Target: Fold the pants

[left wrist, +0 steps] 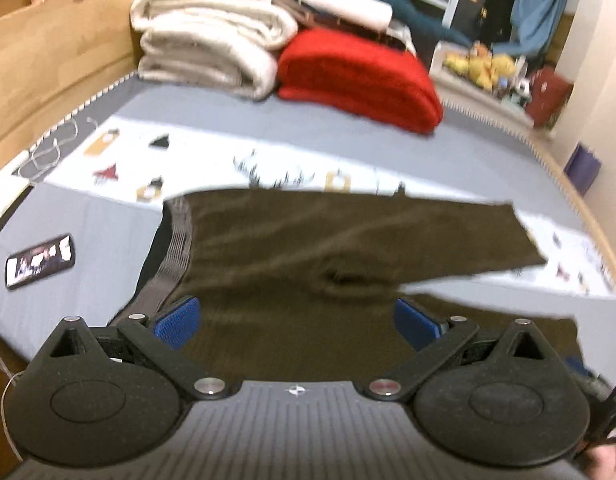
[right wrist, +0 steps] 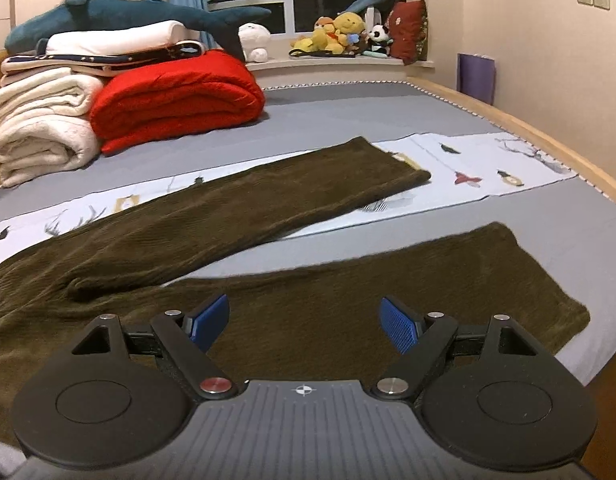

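Left tool [left wrist: 295, 322] and right tool [right wrist: 305, 322] gape wide, empty, above pants [right wrist: 211, 216].

Matt ribbed corduroy pants [right wrist: 235, 216]

So I'm looking across a bed [right wrist: 348, 112] in a grey sheet, with a white printed runner [right wrist: 488, 168] stretching across it. A red folded blanket [right wrist: 175, 96] is sitting right against a stack of cream blankets [right wrist: 39, 128], and a blue plush shark [right wrist: 119, 14] is lying on top of the pile. Stuffed toys [right wrist: 340, 34] are crowding the windowsill. A phone [left wrist: 39, 261] is glowing on the sheet near some white cable [left wrist: 53, 148].
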{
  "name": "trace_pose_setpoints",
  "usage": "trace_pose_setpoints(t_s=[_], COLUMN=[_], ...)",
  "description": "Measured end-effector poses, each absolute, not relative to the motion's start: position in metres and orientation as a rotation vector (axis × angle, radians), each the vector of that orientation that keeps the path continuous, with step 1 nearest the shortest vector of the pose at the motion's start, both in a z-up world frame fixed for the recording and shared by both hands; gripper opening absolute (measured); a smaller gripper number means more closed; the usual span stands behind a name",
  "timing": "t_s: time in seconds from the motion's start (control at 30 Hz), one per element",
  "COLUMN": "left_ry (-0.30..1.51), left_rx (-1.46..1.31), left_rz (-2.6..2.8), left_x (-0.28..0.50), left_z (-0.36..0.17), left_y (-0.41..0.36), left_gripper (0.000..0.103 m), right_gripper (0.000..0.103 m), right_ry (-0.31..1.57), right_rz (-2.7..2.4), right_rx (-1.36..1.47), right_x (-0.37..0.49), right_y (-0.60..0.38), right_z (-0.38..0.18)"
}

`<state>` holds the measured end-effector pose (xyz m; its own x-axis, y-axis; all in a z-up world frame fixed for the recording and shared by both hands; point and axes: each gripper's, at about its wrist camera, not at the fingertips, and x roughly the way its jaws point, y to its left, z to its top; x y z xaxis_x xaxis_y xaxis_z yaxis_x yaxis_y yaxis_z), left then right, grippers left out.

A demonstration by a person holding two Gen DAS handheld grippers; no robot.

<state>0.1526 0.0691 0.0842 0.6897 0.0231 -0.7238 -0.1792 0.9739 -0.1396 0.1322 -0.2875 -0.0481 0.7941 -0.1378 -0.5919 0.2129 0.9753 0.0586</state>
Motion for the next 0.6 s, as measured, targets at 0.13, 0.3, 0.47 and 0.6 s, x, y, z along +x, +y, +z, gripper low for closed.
trace_pose_setpoints(t_s=[0.13, 0.3, 0.47, 0.6], left_ry=[0.815, 0.851, 0.840, 0.849], left_rx=[-0.220, -0.194, -0.164, -0.165], left_rz=[0.080, 0.054, 0.047, 0.043], left_x=[0.178, 0.199, 0.207, 0.215], left_z=[0.090, 0.084, 0.077, 0.070], left_y=[0.060, 0.053, 0.053, 0.053], left_gripper=[0.103, 0.103, 0.103, 0.103], right_gripper=[0.084, 0.084, 0.084, 0.084], right_ry=[0.616, 0.632, 0.642, 0.646], right_rz=[-0.208, -0.222, -0.227, -0.227], right_rx=[0.105, 0.095, 0.091, 0.088], right_x=[0.152, 0.174, 0.187, 0.192], right_y=[-0.292, -0.296, -0.297, -0.297], right_z=[-0.049, -0.056, -0.061, -0.065])
